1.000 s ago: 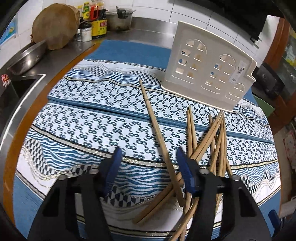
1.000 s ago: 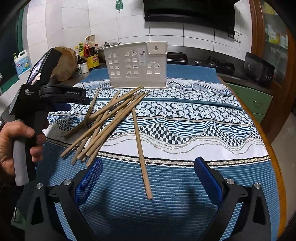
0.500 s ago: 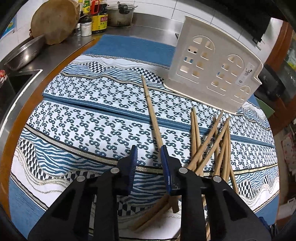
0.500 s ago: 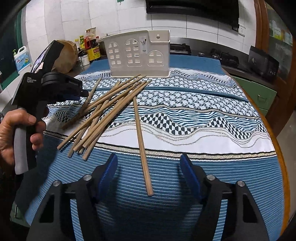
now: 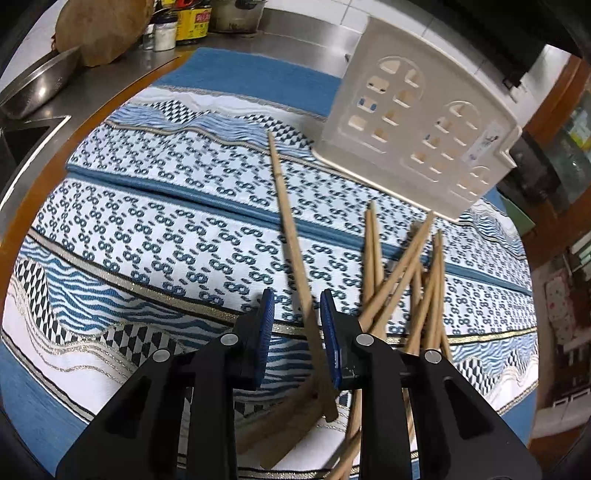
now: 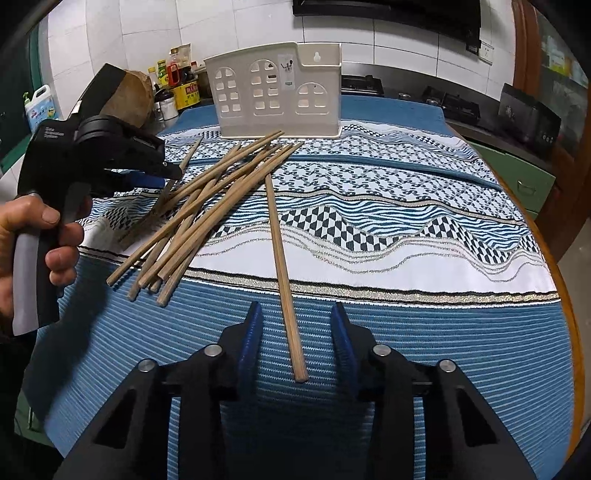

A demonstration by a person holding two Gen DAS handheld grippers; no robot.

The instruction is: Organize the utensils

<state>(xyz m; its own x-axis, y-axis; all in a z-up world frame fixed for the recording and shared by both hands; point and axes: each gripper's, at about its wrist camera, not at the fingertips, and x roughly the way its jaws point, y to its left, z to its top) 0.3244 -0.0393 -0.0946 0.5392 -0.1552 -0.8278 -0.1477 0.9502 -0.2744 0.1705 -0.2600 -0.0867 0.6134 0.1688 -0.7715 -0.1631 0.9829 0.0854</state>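
Note:
Several wooden chopsticks [image 6: 207,206] lie in a loose pile on the blue patterned cloth [image 6: 406,229], in front of a white plastic utensil holder [image 6: 277,99] that stands at the back. One chopstick [image 6: 282,266] lies apart, its near end between the jaws of my right gripper [image 6: 295,306]. Those jaws are closing, and the pads stand clear of it. My left gripper [image 5: 296,302] straddles another long chopstick [image 5: 291,229] at the pile's left edge. Its jaws are narrow, with a gap on the left side. The holder [image 5: 417,133] is beyond.
A hand holds the left gripper [image 6: 166,175] at the left of the right wrist view. A sink [image 5: 22,140], a steel bowl [image 5: 37,85], a wooden block [image 5: 103,29] and bottles [image 6: 177,81] line the back left. The table's wooden edge [image 6: 554,258] curves along the right.
Both grippers' jaws have narrowed from wide open. The left one slid right, so the long chopstick now lies between its jaws. The right one's pads came in around the lone chopstick.

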